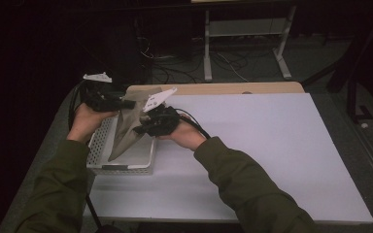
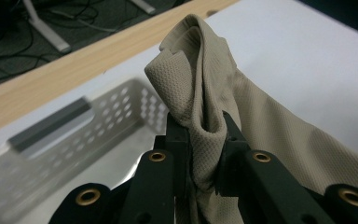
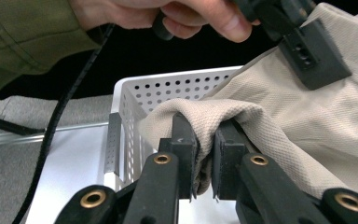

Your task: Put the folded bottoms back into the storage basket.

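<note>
A beige knit cloth [image 1: 128, 124] hangs bunched between both grippers above a white perforated basket [image 1: 99, 145] at the table's left. My left gripper [image 1: 121, 103] is shut on its upper edge; in the left gripper view the black jaws pinch a fold of the cloth [image 2: 205, 140]. My right gripper [image 1: 143, 127] is shut on another fold, and the right gripper view has the cloth [image 3: 205, 123] draped over both pads. The cloth's lower tip trails down into the basket. The person's other hand [image 3: 168, 14] and the left gripper's jaw appear at the top of the right gripper view.
The white table top [image 1: 272, 145] stretches wide to the right of the basket, with a wooden strip [image 1: 223, 88] along its far edge. Beyond it on the dark floor stand a white frame's legs [image 1: 208, 58] and loose cables. The basket wall [image 3: 168, 91] stands behind the right jaws.
</note>
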{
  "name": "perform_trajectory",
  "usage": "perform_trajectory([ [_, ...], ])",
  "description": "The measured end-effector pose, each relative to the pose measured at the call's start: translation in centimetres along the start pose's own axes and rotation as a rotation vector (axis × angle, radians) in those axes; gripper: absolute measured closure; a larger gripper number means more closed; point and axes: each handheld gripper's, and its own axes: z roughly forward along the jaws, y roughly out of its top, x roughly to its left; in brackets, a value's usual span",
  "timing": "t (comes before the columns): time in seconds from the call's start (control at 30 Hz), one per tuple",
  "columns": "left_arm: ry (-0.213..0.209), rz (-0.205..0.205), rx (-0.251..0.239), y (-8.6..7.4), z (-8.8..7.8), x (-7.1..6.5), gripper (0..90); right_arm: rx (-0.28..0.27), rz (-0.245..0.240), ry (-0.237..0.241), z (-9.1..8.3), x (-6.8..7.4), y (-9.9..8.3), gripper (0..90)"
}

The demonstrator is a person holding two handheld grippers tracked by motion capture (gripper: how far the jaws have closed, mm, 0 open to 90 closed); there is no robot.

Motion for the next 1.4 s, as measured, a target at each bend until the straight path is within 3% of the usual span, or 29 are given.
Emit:
perform_trajectory([
  [0.33,0.047,-0.047,0.045,-3.2,-0.6,2.1,78.6,0.064,0.004,0.04,4.3,0.7,-0.8,80.2],
  [0.5,0.054,-0.067,0.065,-4.7,-0.4,2.9,78.5,0.112,0.001,0.06,5.5,1.4,-1.5,78.4],
  [0.57,0.046,-0.072,0.071,-5.1,-0.2,3.0,78.5,0.13,0.002,0.065,5.5,1.6,-1.9,73.0],
  [0.7,0.039,-0.07,0.099,-5.7,0.7,3.0,78.4,0.132,0.011,0.088,4.4,1.6,-2.7,60.9],
  [0.83,0.062,-0.048,0.112,-5.5,1.6,2.7,78.1,0.122,0.015,0.051,2.7,1.2,-3.2,55.3],
  [1.13,0.204,-0.038,0.125,-4.2,3.7,3.3,75.7,0.079,0.045,-0.023,-0.5,-0.2,-3.8,50.4],
  [1.2,0.241,-0.05,0.14,-4.1,4.3,3.8,74.1,0.07,0.057,-0.031,-1.1,-0.5,-4.1,50.1],
  [1.4,0.358,-0.127,0.08,-3.8,4.4,5.2,61.7,0.062,0.079,-0.055,-2.5,-1.2,-5.1,48.4],
])
